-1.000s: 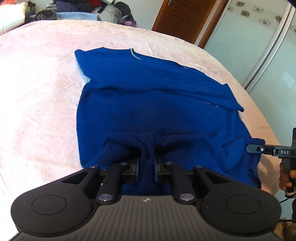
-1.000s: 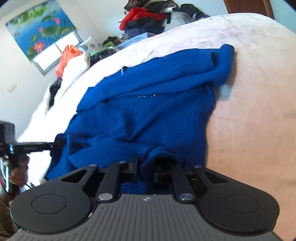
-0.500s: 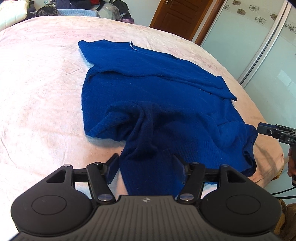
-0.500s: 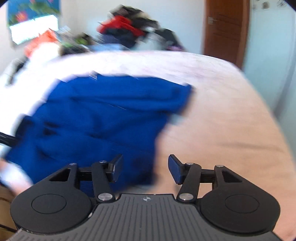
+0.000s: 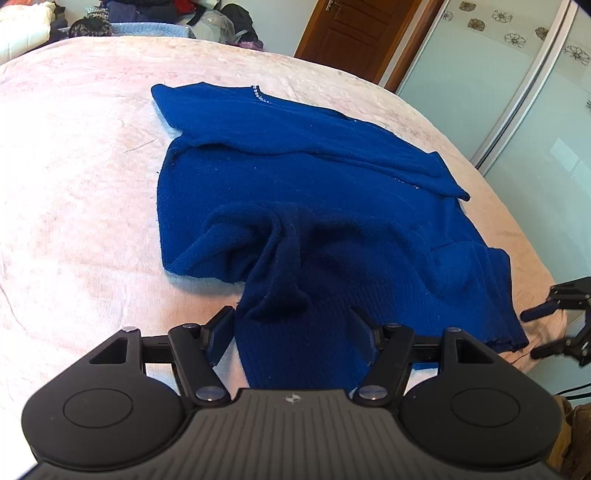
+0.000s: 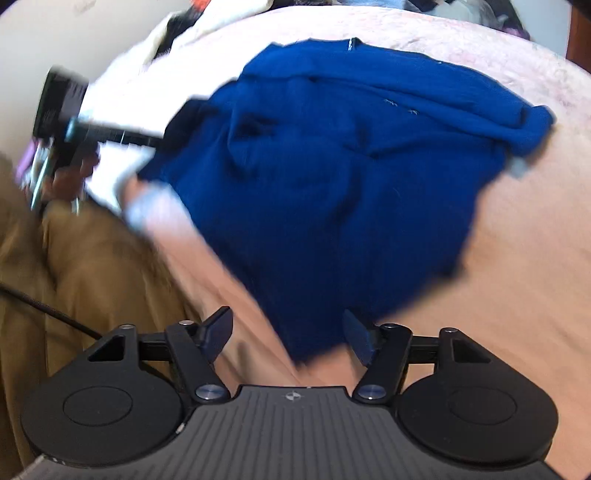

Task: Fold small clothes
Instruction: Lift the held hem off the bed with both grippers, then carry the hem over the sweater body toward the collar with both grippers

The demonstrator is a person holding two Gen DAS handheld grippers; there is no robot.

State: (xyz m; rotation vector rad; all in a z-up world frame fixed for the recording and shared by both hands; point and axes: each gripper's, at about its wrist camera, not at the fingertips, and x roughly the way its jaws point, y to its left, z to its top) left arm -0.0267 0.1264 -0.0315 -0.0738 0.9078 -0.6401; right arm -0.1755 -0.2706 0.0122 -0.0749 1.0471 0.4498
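We see no box or basket here; the one thing bearing a load is the pink bedspread [image 5: 74, 155], and on it lies the blue knit sweater [image 5: 332, 206], spread across the middle of the bed toward its near edge. The sweater is deep blue, ribbed, with a small row of pale beads at the neckline [image 5: 258, 96]. Its far part is folded over into a long band, and the near hem is bunched into a raised ridge with a flap hanging toward us.

Our left gripper [image 5: 293, 334] stands spread wide, its fingers on either side of that hanging flap without pinching it. Our right gripper [image 6: 288, 334] is likewise spread, with the sweater's near corner lying between and just beyond its fingers; this view is blurred, so we cannot tell whether cloth touches them.

Behind the bed sits a heap of clothes [image 5: 155, 18], beside a brown wooden door [image 5: 351, 33] and a frosted sliding wardrobe panel [image 5: 517, 92]. In the right view, tan trousers [image 6: 74, 266] and a black cable [image 6: 44, 306] fill the lower left
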